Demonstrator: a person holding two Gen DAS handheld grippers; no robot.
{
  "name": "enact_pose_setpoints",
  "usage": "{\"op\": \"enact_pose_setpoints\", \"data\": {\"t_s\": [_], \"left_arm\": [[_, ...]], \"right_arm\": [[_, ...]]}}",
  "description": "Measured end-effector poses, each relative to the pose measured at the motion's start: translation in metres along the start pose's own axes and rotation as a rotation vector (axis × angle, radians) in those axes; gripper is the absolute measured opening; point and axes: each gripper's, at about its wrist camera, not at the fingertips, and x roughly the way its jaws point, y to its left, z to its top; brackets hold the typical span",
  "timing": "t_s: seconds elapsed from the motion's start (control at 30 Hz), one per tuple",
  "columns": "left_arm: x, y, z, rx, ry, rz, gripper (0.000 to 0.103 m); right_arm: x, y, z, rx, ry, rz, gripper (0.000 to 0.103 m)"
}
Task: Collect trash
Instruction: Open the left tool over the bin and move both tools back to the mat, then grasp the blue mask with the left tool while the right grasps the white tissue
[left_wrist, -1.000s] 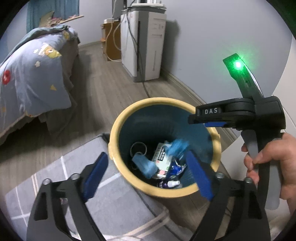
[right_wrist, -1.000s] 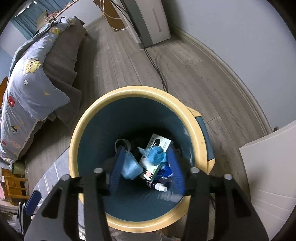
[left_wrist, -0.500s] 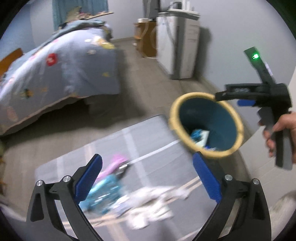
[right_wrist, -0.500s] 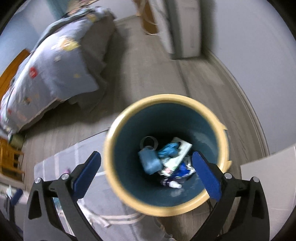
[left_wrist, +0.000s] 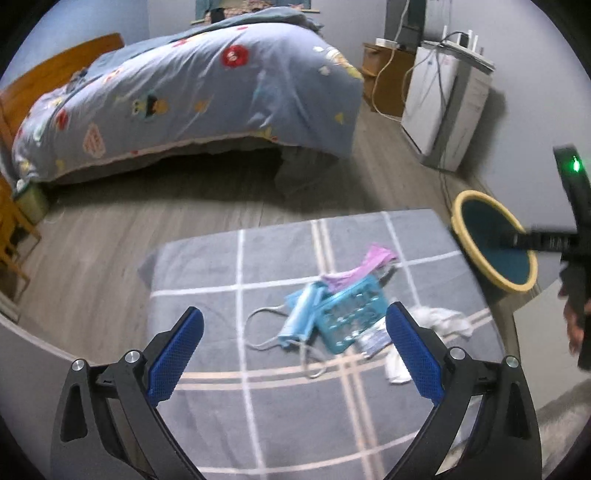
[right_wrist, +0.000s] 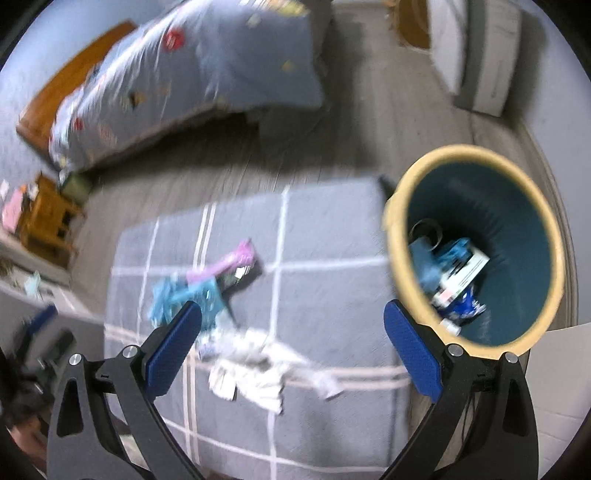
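Note:
A yellow-rimmed teal trash bin (right_wrist: 406, 177) stands at the right of a grey checked rug (left_wrist: 207, 266); several pieces of trash lie inside the bin. On the rug lie a blue face mask (left_wrist: 299, 317), a teal blister pack (left_wrist: 347, 317), a purple wrapper (left_wrist: 365, 264) and crumpled white tissue (left_wrist: 439, 319). The tissue also shows in the right wrist view (right_wrist: 258, 365). My left gripper (left_wrist: 293, 356) is open and empty above the rug, near the pile. My right gripper (right_wrist: 291, 350) is open and empty, between the rug and the bin (left_wrist: 476, 201).
A bed with a blue patterned duvet (left_wrist: 192, 92) fills the back left. A white appliance with cables (left_wrist: 443, 110) stands by the far wall. Wooden furniture (right_wrist: 48, 218) is at the left. A white panel (right_wrist: 554, 387) is beside the bin.
Both grippers swung left, away from the bin toward the rug. The right gripper's jaws opened wide. The trash pile on the rug came into view.

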Motion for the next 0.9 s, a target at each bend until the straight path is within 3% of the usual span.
{"op": "enact_pose_setpoints", "data": {"t_s": [0.17,0.33,0.53,0.73,0.8,0.87,0.9], "left_arm": [[0.013,0.022,-0.009,-0.026,0.041,-0.001,0.098],[0.033,0.025,-0.017,0.054,0.097,0.057,0.098],[0.065,0.029,-0.027,0.033,0.158,0.021,0.098],[0.086,0.016,-0.030,0.046,0.175,-0.033,0.098],[0.094,0.010,-0.029,0.066,0.183,-0.036,0.095],[0.103,0.003,-0.029,0.095,0.194,-0.027,0.095],[0.108,0.000,-0.031,0.110,0.197,-0.026,0.091]], "right_arm": [[0.042,0.028,-0.022,-0.060,0.111,-0.032,0.097],[0.075,0.047,-0.035,-0.138,0.184,-0.100,0.097],[0.097,0.056,-0.043,-0.188,0.236,-0.128,0.094],[0.102,0.063,-0.047,-0.229,0.260,-0.100,0.077],[0.107,0.065,-0.050,-0.248,0.276,-0.108,0.061],[0.109,0.064,-0.052,-0.244,0.289,-0.096,0.054],[0.109,0.064,-0.052,-0.241,0.288,-0.090,0.044]]}}
